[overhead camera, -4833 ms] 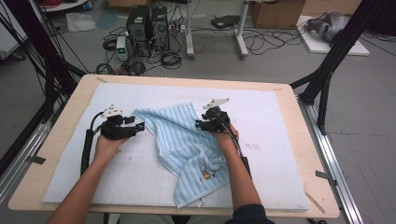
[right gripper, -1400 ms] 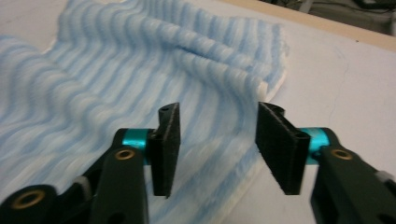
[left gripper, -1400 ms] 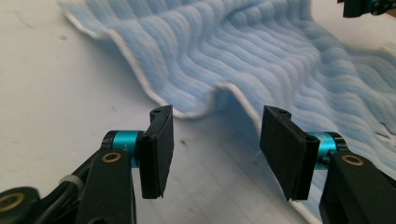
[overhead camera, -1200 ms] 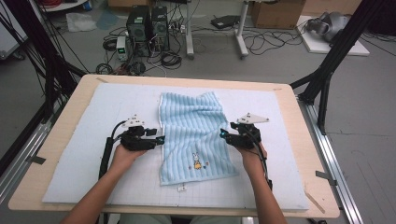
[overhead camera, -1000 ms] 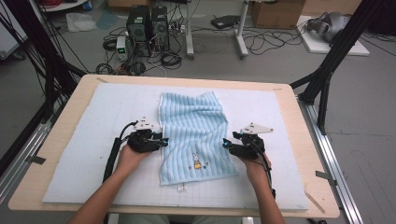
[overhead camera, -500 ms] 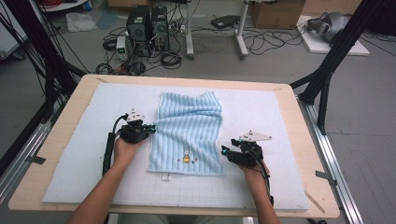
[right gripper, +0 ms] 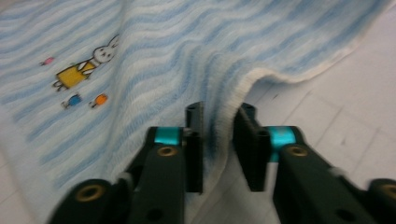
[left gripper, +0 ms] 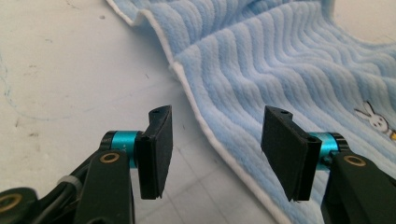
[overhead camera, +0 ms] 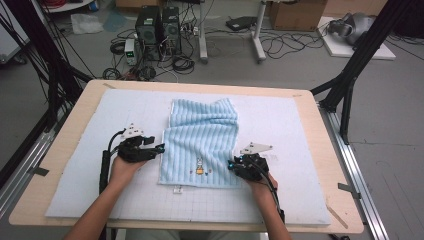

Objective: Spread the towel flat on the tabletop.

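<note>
A light blue striped towel (overhead camera: 200,142) with a small rabbit picture (overhead camera: 199,167) lies spread on the mat, its far end rumpled. My left gripper (overhead camera: 159,148) rests at the towel's left edge. In the left gripper view the gripper (left gripper: 215,149) is open; its jaws have just been opening. They stand astride the towel's white hem (left gripper: 219,144) without pressing it. My right gripper (overhead camera: 231,164) is at the near right edge. In the right gripper view its jaws (right gripper: 218,140) have just been closing and pinch a raised fold of the towel (right gripper: 187,56).
A white gridded mat (overhead camera: 285,120) covers the wooden table (overhead camera: 55,150). A small white tag (overhead camera: 177,190) lies just in front of the towel. Behind the table, computers and cables (overhead camera: 160,30) sit on the floor. Black frame legs (overhead camera: 350,85) stand at the right.
The left gripper's jaws opened and let go of the towel's left edge. The right gripper moved in to the near right edge and closed on it.
</note>
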Available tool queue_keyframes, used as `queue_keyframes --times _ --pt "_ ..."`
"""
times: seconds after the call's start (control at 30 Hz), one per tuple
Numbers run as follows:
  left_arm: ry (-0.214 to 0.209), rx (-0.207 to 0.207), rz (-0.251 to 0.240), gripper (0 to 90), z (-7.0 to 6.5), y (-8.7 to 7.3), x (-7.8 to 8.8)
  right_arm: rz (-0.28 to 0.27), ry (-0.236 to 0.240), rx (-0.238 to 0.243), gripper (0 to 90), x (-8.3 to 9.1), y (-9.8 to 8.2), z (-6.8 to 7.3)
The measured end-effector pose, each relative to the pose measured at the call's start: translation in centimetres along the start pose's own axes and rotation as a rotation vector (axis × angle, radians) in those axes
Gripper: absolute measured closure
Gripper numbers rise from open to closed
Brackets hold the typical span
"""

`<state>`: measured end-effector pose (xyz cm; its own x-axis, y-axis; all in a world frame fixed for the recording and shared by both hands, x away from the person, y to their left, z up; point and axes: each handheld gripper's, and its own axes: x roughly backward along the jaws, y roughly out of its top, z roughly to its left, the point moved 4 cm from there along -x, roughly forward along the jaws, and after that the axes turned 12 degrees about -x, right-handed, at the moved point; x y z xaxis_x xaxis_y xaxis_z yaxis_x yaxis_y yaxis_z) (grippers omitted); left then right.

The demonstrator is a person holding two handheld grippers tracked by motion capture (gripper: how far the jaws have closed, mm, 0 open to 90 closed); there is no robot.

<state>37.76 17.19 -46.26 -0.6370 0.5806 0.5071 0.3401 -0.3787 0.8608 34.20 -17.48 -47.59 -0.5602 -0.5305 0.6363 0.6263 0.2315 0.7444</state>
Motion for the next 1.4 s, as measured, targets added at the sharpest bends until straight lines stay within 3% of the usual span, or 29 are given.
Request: queue_keyframes --times 0.03,0.07,0.13,0.2,0.23,0.4,0.57,0.67,0.77,0.83,0.9,0.97,1.2,1.4 --pt "0.0 -0.003 0.001 43.9 -0.1 0.0 0.1 -0.003 -0.079 0.041 87.3 0.0 0.1 -0.2" --pt "-0.004 -0.007 0.001 43.9 -0.2 -0.1 0.3 -0.003 -0.119 0.053 87.3 0.0 0.1 -0.4" --pt "-0.017 -0.013 0.005 43.9 -0.6 -0.3 0.5 -0.014 -0.125 -0.005 85.1 0.0 0.2 -0.9" --pt "-0.032 -0.011 0.007 43.9 -1.3 -0.6 0.8 -0.023 -0.178 0.017 76.6 0.1 0.2 -0.8" --pt "-0.041 -0.014 0.005 44.1 -1.6 -0.7 0.9 -0.033 -0.177 0.015 70.7 0.2 0.2 -0.7" --pt "-0.083 -0.043 0.012 49.6 -3.2 -1.1 1.5 -0.052 -0.093 -0.014 54.1 1.2 0.0 -0.6" --pt "-0.143 -0.058 0.051 49.6 -4.2 -1.8 1.3 -0.068 -0.03 -0.014 51.1 2.4 -0.5 -0.2" --pt "-0.162 -0.103 0.091 49.6 -4.7 -1.8 0.9 -0.031 -0.005 0.014 62.3 2.6 -1.0 0.3" --pt "-0.128 -0.143 0.107 53.0 -5.1 -1.8 0.8 0.034 0.009 0.033 73.3 1.9 -1.7 0.5" --pt "-0.122 -0.159 0.106 62.5 -5.1 -1.8 0.9 0.026 0.035 0.006 80.4 1.9 -1.7 0.3" --pt "-0.156 -0.182 0.1 83.5 -5.2 -1.8 1.0 0.034 0.053 -0.019 86.8 2.0 -1.8 0.1" --pt "-0.16 -0.21 0.1 86.3 -5.6 -1.8 1.1 0.037 0.064 -0.01 87.8 2.1 -1.8 0.1" --pt "-0.257 -0.165 0.088 86.8 -6.3 -2.6 2.5 0.089 0.14 0.007 88.1 3.3 -2.8 0.5" --pt "-0.329 -0.184 0.089 86.7 -7.5 -3.3 3.8 0.132 0.212 0.043 88.1 5.4 -4.6 1.4"
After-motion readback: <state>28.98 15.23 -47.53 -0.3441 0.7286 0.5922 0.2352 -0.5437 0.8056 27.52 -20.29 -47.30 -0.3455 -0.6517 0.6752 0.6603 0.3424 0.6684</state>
